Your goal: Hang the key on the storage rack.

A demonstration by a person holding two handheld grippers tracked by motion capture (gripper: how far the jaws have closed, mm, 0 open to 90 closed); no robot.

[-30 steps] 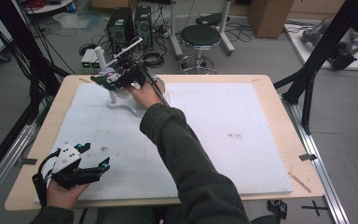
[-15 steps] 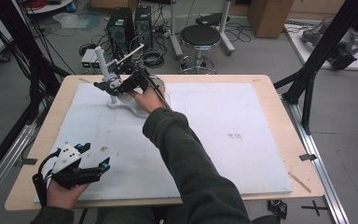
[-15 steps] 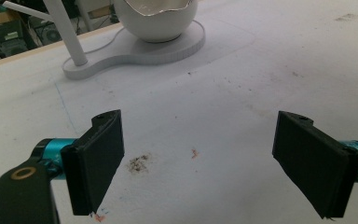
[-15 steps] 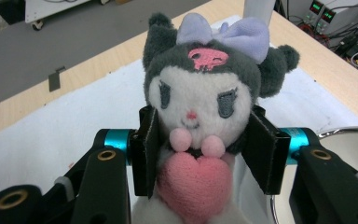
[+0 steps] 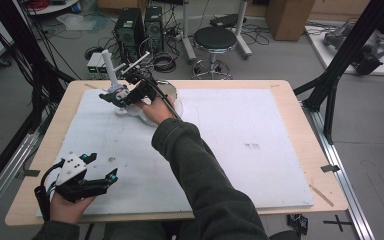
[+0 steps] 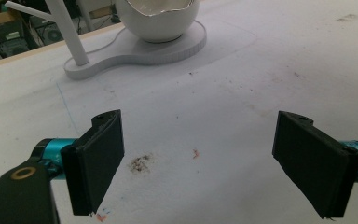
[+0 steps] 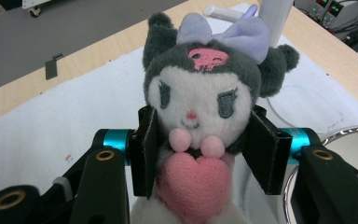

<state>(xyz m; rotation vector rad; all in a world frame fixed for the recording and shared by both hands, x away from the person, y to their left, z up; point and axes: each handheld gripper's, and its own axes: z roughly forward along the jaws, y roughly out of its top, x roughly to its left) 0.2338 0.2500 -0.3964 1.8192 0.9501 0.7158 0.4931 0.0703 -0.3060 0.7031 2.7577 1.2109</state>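
Right tool [image 5: 116, 95] gripping plush toy [image 5: 114, 91] beside stand [image 5: 130, 111]

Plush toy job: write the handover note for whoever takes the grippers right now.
Right gripper: shut on the plush toy, held at the far left of the table, by the white stand and bowl.
Left gripper: open, nothing between the jaws, low over the mat at the near left.
Done: toy gripped.
Left: set the toy down, probably at the stand or bowl.
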